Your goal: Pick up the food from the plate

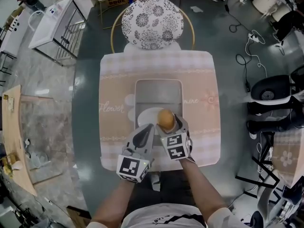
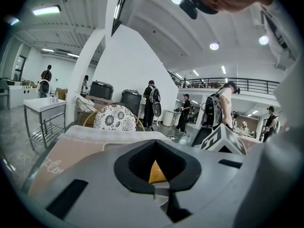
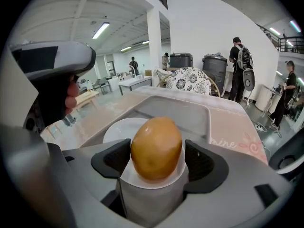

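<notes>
The food (image 3: 156, 147) is not lifted yet: it sits on the plate (image 3: 115, 130) between the wide-open jaws of our right gripper (image 3: 156, 161). Our left gripper (image 2: 158, 169) waits, jaws closed and empty.

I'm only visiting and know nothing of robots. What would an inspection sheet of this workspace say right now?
Surface: round dark table with a pink placemat and a grey tray on it.
Job's things: brown egg-shaped food on a white plate in the tray.
Clutter: nothing seen.
Grippers: right gripper open, food between its jaws, not squeezed; left gripper shut, empty, beside the plate.
Cables: loose cables on the floor right of the table.
Surroundings: patterned chair, white rack, people standing behind.
</notes>
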